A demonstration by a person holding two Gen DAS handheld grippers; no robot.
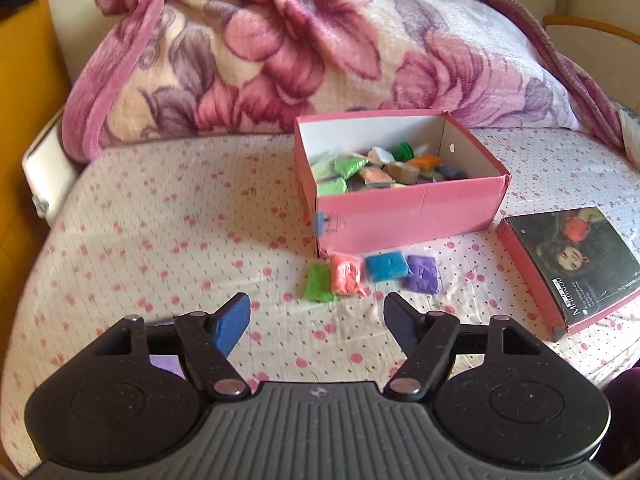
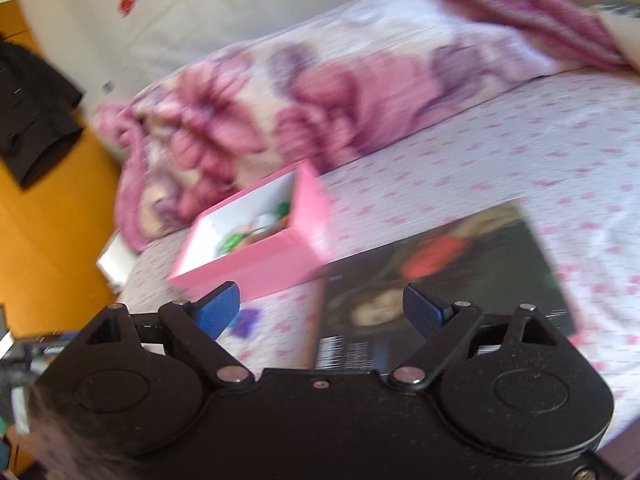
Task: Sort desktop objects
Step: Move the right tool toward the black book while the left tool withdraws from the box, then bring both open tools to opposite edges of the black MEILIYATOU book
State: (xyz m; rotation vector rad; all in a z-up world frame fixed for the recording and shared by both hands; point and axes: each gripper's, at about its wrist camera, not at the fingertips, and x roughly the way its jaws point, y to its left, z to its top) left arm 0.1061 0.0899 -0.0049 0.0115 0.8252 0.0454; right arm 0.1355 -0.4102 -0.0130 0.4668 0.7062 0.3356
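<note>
A pink box [image 1: 412,216] stands on the bed, filled with several coloured clay packets [image 1: 384,168]. In front of it lie a green packet [image 1: 319,282], an orange packet [image 1: 346,275], a blue packet [image 1: 387,267] and a purple packet [image 1: 423,274] in a row. My left gripper [image 1: 316,320] hovers just short of that row, open, nothing between its fingers. The right wrist view is blurred: my right gripper [image 2: 320,312] stands open and empty above the box lid [image 2: 448,272], with the pink box [image 2: 256,256] to its left and a purple packet [image 2: 249,322] below.
The box lid [image 1: 576,268], dark with a printed picture, lies upside to the right of the box. A folded floral blanket [image 1: 304,48] fills the back of the bed. A wooden yellow surface [image 2: 44,232] and a dark garment [image 2: 32,120] are at the left.
</note>
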